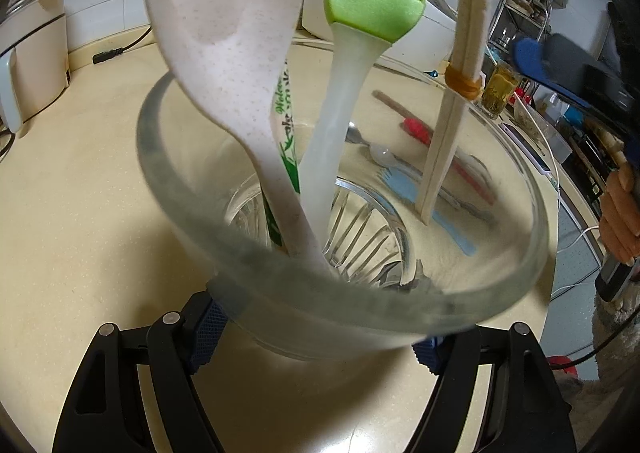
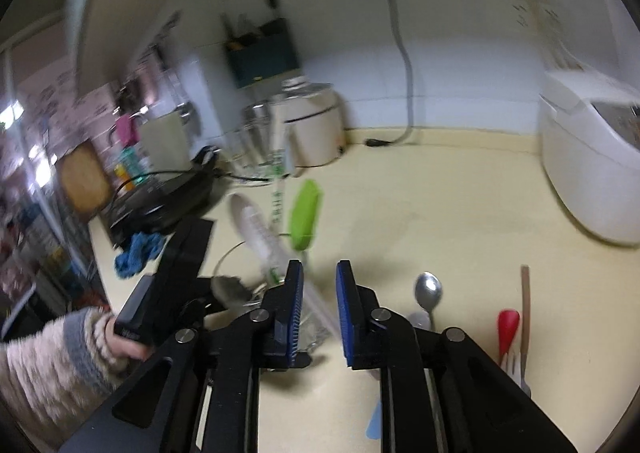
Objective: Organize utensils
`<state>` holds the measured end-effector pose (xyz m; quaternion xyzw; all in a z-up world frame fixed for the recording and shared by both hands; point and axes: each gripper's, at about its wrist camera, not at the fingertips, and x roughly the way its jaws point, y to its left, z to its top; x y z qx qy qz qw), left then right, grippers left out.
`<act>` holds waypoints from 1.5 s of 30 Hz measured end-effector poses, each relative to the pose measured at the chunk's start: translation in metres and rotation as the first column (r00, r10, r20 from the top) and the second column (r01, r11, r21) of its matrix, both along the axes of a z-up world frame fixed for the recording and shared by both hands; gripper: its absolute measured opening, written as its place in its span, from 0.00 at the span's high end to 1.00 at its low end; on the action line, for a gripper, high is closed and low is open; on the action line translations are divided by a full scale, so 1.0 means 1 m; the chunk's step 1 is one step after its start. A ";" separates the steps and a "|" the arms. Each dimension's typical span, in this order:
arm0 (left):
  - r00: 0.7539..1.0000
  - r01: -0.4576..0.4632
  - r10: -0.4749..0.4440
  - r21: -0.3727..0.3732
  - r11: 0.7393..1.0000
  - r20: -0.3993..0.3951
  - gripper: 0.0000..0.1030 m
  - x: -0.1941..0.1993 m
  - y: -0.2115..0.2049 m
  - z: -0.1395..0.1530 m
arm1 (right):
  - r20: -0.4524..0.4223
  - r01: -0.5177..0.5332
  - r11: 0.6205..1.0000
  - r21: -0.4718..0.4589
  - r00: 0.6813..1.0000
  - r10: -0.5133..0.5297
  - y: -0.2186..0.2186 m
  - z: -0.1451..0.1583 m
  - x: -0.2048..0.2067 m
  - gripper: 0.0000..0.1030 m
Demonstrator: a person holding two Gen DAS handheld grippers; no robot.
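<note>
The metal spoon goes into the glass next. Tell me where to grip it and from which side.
Take the metal spoon by its handle, just behind the bowl, coming down from above with the right gripper. It lies flat on the counter, so only the thin handle fits between the jaws; the red spoon beside it leaves room.

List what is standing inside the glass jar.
Inside the glass jar: a speckled rice paddle, a green silicone basting brush, banded chopsticks, and a green-printed handle. The paddle covers that handle's top end; the blurred rim hides the utensils' bottoms.
</note>
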<state>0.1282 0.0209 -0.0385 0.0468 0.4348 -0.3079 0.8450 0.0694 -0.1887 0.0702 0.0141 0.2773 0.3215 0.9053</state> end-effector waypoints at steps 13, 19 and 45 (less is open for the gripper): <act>1.000 0.002 -0.002 0.010 1.000 0.004 0.23 -0.001 -0.002 0.000 | 0.017 0.012 0.990 -0.138 1.000 -0.010 0.044 -0.015 0.014 0.79; 1.000 0.002 -0.002 0.006 1.000 0.002 0.23 0.000 0.000 0.000 | -0.020 -0.003 0.995 -0.098 1.000 0.001 0.043 -0.020 0.024 0.76; 1.000 0.003 -0.003 0.019 1.000 0.008 0.22 -0.002 -0.002 0.003 | 0.021 0.150 0.978 0.142 0.988 -0.154 -0.032 0.021 0.009 0.91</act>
